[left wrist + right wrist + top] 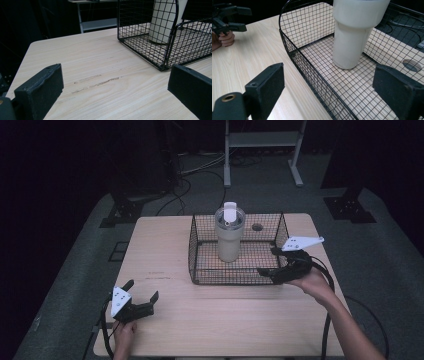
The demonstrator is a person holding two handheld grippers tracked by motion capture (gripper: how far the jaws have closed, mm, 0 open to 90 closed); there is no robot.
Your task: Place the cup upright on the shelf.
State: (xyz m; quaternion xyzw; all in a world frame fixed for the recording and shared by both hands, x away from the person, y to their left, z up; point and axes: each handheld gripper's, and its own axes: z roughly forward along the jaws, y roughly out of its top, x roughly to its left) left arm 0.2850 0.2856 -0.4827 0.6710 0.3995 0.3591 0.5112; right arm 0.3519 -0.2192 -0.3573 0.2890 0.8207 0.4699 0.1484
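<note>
Tumbler (229, 236) stands upright in our wire basket (200, 265); we hold the right gripper (273, 262) and left gripper (142, 296) with jaws apart

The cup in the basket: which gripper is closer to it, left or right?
Right. The right gripper is open at the basket's right front corner, beside the cup. The left gripper, also open, sits far off near the table's front left edge.
</note>
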